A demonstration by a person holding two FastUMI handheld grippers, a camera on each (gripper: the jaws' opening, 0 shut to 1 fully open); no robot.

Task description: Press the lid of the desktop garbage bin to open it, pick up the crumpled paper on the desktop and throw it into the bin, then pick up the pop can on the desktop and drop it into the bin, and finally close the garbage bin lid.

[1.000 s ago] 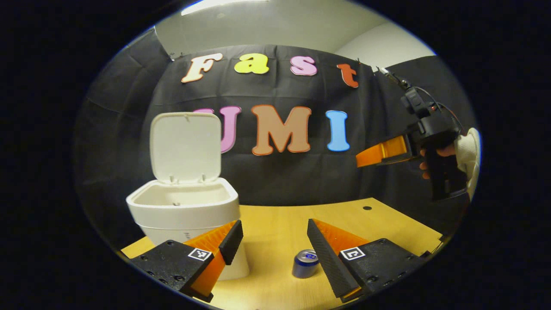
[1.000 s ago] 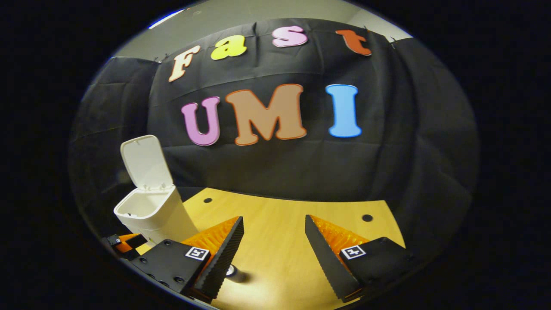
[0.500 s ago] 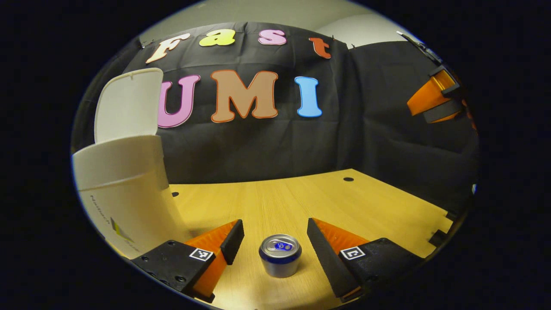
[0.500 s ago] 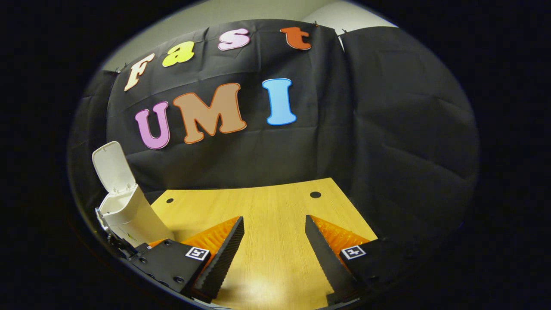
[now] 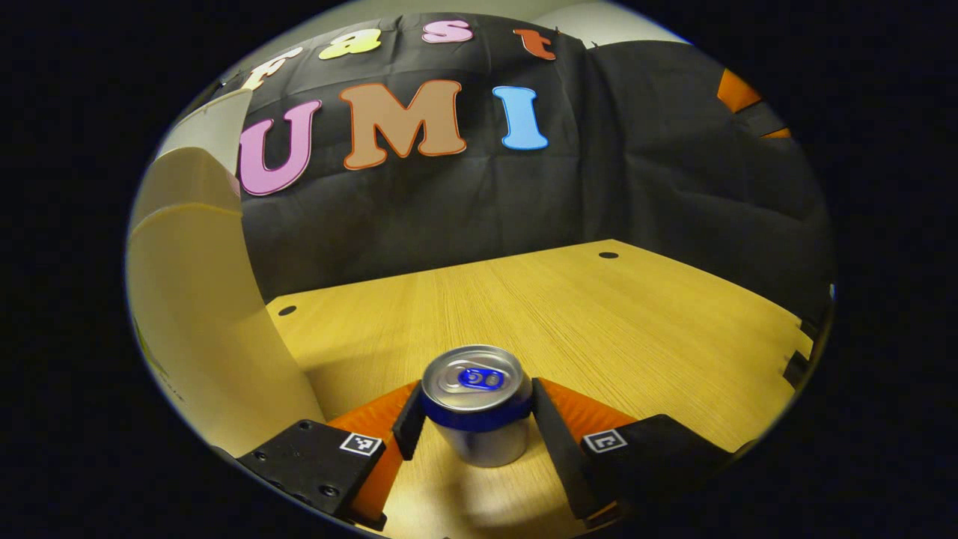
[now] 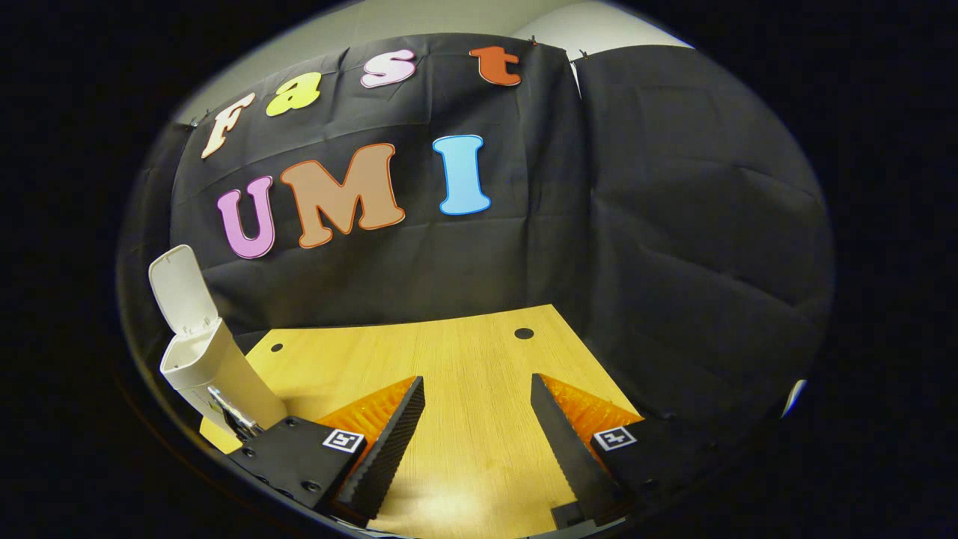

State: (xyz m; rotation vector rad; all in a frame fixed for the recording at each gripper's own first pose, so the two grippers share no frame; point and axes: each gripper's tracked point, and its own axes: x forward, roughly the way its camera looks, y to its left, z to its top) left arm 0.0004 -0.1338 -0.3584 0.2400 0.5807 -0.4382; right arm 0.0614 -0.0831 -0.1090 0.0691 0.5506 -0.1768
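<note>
A silver pop can [image 5: 476,404] with a blue band and blue tab stands upright on the wooden table [image 5: 599,314]. My left gripper [image 5: 477,410] is open, low over the table, with the can between its two fingers and nearly filling the gap. The white bin [image 5: 194,314] rises close by on the left, its lid [image 5: 209,123] tipped up. In the right gripper view the bin [image 6: 213,367] stands far left with its lid [image 6: 176,288] raised. My right gripper [image 6: 477,419] is open above bare table [image 6: 449,352], holding nothing. Part of it [image 5: 741,97] shows high at the right in the left gripper view.
The black cloth wall closes the back and right side of the table. Small round holes [image 5: 608,255] mark the tabletop near its far edge. The table's right edge [image 5: 793,352] falls away close by.
My left gripper has dropped and moved forward so the can now sits between its fingers, with the bin closer on the left. The right gripper has swung slightly right.
</note>
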